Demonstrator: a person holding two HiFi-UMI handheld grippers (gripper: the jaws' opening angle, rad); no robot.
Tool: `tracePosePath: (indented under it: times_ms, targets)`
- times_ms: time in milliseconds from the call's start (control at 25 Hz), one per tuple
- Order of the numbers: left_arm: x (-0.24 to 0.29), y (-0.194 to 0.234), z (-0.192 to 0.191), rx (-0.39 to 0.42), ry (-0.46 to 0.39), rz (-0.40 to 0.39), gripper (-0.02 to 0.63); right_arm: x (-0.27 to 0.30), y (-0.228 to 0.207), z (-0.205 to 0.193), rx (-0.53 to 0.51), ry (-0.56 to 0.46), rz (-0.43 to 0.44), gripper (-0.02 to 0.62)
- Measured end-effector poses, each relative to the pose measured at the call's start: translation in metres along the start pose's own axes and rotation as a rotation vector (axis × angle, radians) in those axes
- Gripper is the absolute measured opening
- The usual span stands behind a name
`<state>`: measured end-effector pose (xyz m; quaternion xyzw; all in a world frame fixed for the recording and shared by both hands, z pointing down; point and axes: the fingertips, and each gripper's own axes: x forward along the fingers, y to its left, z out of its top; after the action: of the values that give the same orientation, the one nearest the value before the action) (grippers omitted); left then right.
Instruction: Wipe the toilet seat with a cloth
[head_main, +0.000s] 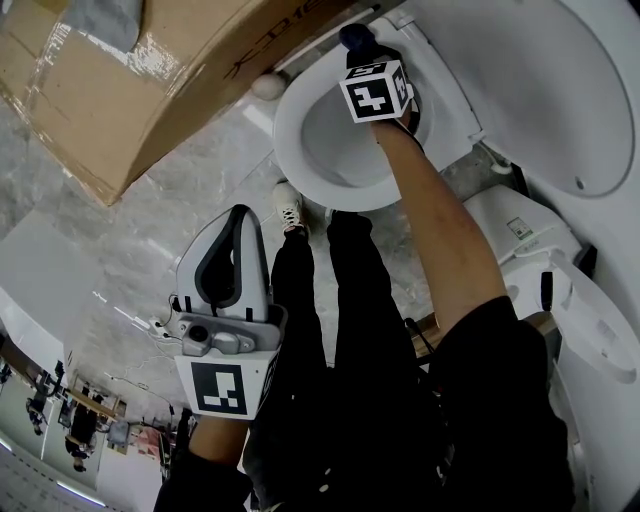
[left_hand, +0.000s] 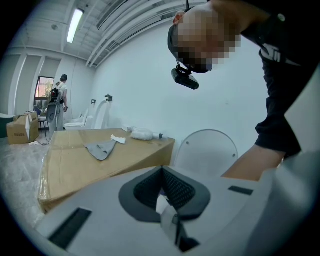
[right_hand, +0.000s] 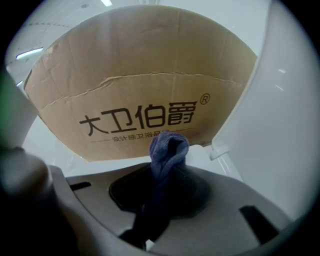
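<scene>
Poking from right claw (right_hand: 161, 192), cloth (right_hand: 169, 147)

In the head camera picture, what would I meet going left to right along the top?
Cardboard box → toilet seat → raised lid. The right gripper, shut on the cloth, overlaps the seat, so it is left out.

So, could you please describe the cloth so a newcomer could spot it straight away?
Find the white toilet seat beside the big cardboard box. The right claw reaches over it, shut on the cloth. It is the only dark blue, bunched fabric amid white and brown.
</scene>
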<state>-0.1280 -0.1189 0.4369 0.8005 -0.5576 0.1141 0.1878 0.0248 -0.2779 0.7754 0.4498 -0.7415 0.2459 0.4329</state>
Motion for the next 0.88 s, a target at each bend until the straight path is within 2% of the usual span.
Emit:
tracePosePath:
  times_ms: [280, 640, 880]
  targets:
    - [0.004, -0.003, 0.003, 0.004, 0.001, -0.001, 0.011, -0.009, -0.044, -0.003, 0.248, -0.036, -0.082, 0.084]
    - [0.007, -0.011, 0.004, 0.003, -0.002, -0.011, 0.011, -0.031, -0.086, -0.031, 0.529, -0.104, -0.215, 0.084]
    - [0.008, -0.016, 0.007, 0.014, -0.004, -0.022, 0.011, -0.048, -0.102, -0.055, 0.618, -0.109, -0.292, 0.084]
